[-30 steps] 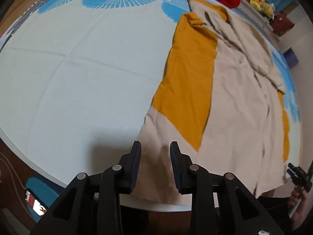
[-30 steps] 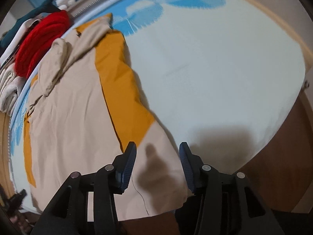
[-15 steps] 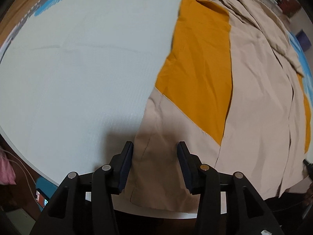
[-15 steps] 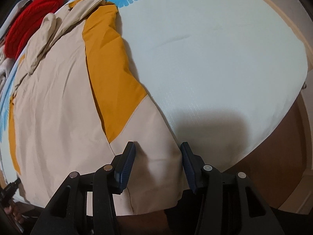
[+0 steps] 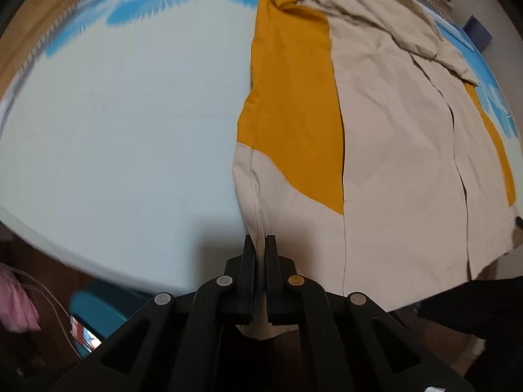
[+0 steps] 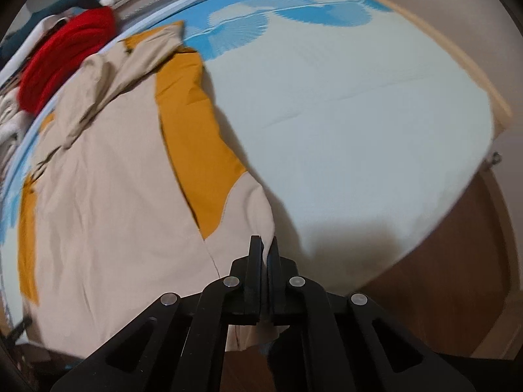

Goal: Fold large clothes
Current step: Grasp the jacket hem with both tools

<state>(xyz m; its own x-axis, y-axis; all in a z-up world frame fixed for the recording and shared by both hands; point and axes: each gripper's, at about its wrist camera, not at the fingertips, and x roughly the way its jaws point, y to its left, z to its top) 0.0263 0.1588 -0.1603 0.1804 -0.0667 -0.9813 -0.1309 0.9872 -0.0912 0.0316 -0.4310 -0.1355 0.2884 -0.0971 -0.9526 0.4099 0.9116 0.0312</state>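
Note:
A large beige and mustard-yellow garment (image 5: 392, 150) lies spread flat on the bed, its hem at the near edge. My left gripper (image 5: 260, 245) is shut on the beige hem at the garment's left corner. In the right wrist view the same garment (image 6: 108, 196) fills the left half, and my right gripper (image 6: 266, 248) is shut on the beige hem at its right corner. Both pinched corners are lifted slightly into a ridge of cloth.
The bed has a pale sheet (image 5: 114, 137) with a blue pattern at the far end (image 6: 261, 23). A red cloth pile (image 6: 62, 62) and other clothes lie beyond the garment. The wooden bed frame (image 6: 457, 261) and floor show below the near edge.
Both grippers were open astride the hem corners; they have now closed on the cloth and raised it a little.

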